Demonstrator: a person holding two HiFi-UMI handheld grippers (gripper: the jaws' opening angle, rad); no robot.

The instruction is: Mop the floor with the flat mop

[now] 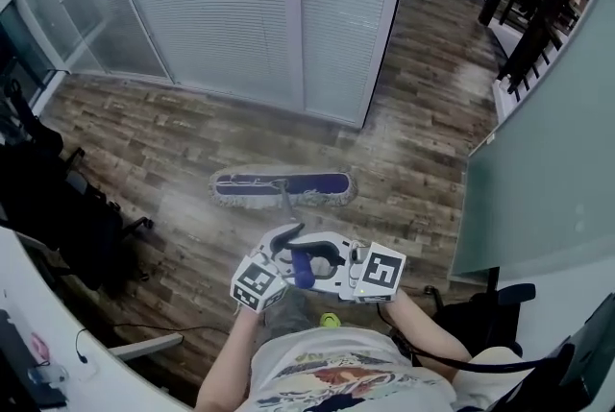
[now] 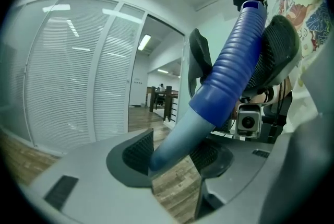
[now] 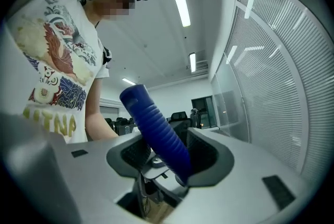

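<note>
The flat mop head, blue with a pale fringe, lies flat on the wood floor in front of me. Its thin pole rises toward me and ends in a ribbed blue grip. Both grippers hold that handle close together, just in front of my body. My left gripper is closed on the pale pole just below the blue grip. From the other side, my right gripper is closed on the ribbed blue grip. The two grippers face each other.
A glass partition with white blinds stands beyond the mop. Dark office chairs and a white desk edge are at the left. A frosted glass wall and a chair are at the right, with dark tables far right.
</note>
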